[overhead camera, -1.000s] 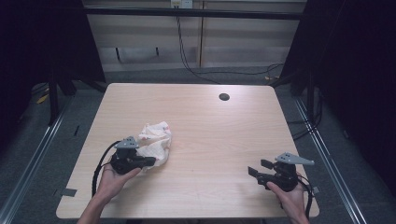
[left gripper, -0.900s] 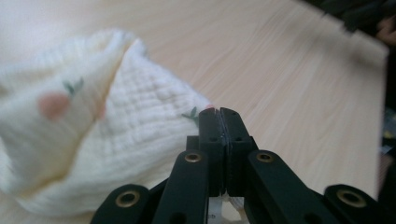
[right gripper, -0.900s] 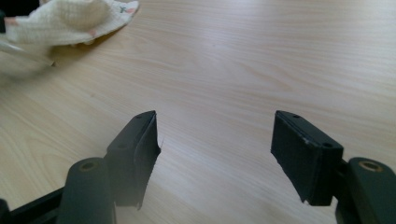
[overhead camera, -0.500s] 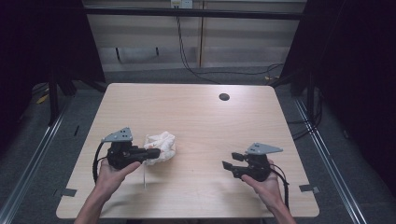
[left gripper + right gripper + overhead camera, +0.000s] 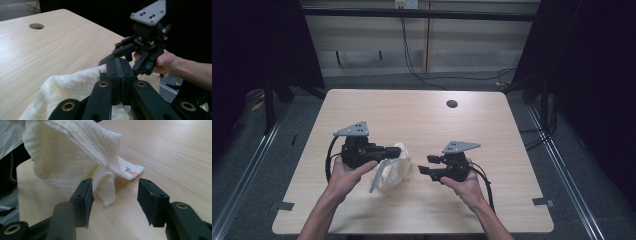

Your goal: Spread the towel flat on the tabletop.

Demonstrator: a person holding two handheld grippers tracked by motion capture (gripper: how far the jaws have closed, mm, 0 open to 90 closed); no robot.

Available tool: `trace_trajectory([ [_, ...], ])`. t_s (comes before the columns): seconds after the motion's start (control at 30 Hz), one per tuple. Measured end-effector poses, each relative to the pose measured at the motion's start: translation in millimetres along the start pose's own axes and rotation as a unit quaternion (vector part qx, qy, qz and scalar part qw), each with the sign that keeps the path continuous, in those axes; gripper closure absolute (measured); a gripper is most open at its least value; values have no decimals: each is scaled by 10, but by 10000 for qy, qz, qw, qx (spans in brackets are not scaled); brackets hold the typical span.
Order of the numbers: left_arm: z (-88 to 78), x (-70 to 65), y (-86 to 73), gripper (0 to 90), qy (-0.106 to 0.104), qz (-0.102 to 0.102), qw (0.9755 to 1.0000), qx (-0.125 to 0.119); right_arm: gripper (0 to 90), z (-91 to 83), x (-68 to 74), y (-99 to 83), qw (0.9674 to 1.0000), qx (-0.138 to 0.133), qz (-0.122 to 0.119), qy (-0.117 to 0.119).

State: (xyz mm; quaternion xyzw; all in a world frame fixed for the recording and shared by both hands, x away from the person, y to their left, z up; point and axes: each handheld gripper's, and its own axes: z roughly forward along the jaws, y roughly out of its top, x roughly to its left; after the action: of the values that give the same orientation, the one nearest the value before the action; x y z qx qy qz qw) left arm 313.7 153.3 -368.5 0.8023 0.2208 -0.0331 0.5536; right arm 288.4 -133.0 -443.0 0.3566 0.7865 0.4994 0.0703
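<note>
Tabletop [image 5: 492, 125]: light wood, fills the middle of the high view, w/ a dark round hole [image 5: 452, 104] upper right of centre.

Cloth [image 5: 393, 167]: cream, waffle-textured, bunched, just left of centre in the high view, lower half of the frame. One part is lifted off the tabletop, the rest hangs down to the wood. In the right gripper view it takes the upper left of the frame; a hem corner w/ a small red-green print lies on the wood at centre, and a folded flap hangs just above the gap between the jaws.

Left claw [image 5: 397, 151]: held in the left hand [image 5: 347, 172], centre-left of the high view, pointing toward frame right. Clenched on the cloth. In the left gripper view, the pads meet at lower centre w/ fabric bulging out at lower left.

Right claw [image 5: 426, 164]: held in the right hand [image 5: 464, 182], just right of the cloth in the high view, pointing at it. Jaws have just been closing partway but stand apart, nothing pinched; the cloth flap sits near the left pad, can't tell if touching.
</note>
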Motion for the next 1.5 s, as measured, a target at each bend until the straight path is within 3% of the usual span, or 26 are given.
trace_trajectory([
  [0.27,12,-94,65,892,-156,119,9998,33,506,189,50,136,9997,-73,-83,227],
  [0.4,-18,-77,46,892,-261,69,9996,-57,662,347,23,211,9991,-36,-157,397],
  [0.43,-33,-72,35,892,-246,69,9996,-99,662,347,23,211,9991,-36,-157,397],
  [0.47,-54,-62,25,892,-224,63,9997,-96,769,391,2,203,9990,-10,-127,417],
  [0.57,-172,-3,-7,892,-115,3,9998,-178,840,375,-37,203,9989,-141,-55,438],
  [0.6,-250,32,-28,892,82,-23,9998,-176,865,303,-84,228,9990,-277,11,337],
  [0.7,-291,61,-41,893,243,11,9996,-111,870,204,-134,285,9988,-425,41,242],
  [0.73,-309,119,-46,893,412,-44,9991,-82,870,104,-170,359,9981,-581,93,180],
  [0.8,-312,152,-45,894,474,-85,9988,-110,870,15,-180,451,9976,-673,52,127],
  [0.93,-268,350,59,894,700,-153,9972,-217,869,-121,-191,671,9970,-761,-85,-49],
  [1.0,-258,397,99,894,708,-166,9969,-303,869,-186,-230,792,9963,-837,-74,-156],
  [1.07,-228,534,264,894,808,-202,9950,-555,869,-258,-280,918,9953,-930,-63,-252],
  [1.1,-228,534,264,894,808,-202,9950,-555,869,-258,-280,918,9953,-930,-63,-252],
  [1.17,-211,586,402,894,939,-130,9936,-607,884,-385,-381,1110,9924,-1123,-15,-500],
  [1.23,-230,587,542,895,1029,-25,9920,-736,885,-447,-428,1171,9911,-1221,27,-537],
  [1.3,-269,514,689,895,996,166,9913,-845,891,-645,-517,1297,9876,-1474,95,-527],
  [1.4,-252,498,718,894,1024,183,9918,-746,884,-709,-522,1280,9876,-1489,56,-501],
  [1.47,-230,516,705,895,1053,144,9921,-672,835,-666,-511,1177,9909,-1270,-25,-448],
  [1.5,-204,539,673,894,1046,59,9925,-635,769,-553,-483,1012,9938,-1014,-39,-459],
])
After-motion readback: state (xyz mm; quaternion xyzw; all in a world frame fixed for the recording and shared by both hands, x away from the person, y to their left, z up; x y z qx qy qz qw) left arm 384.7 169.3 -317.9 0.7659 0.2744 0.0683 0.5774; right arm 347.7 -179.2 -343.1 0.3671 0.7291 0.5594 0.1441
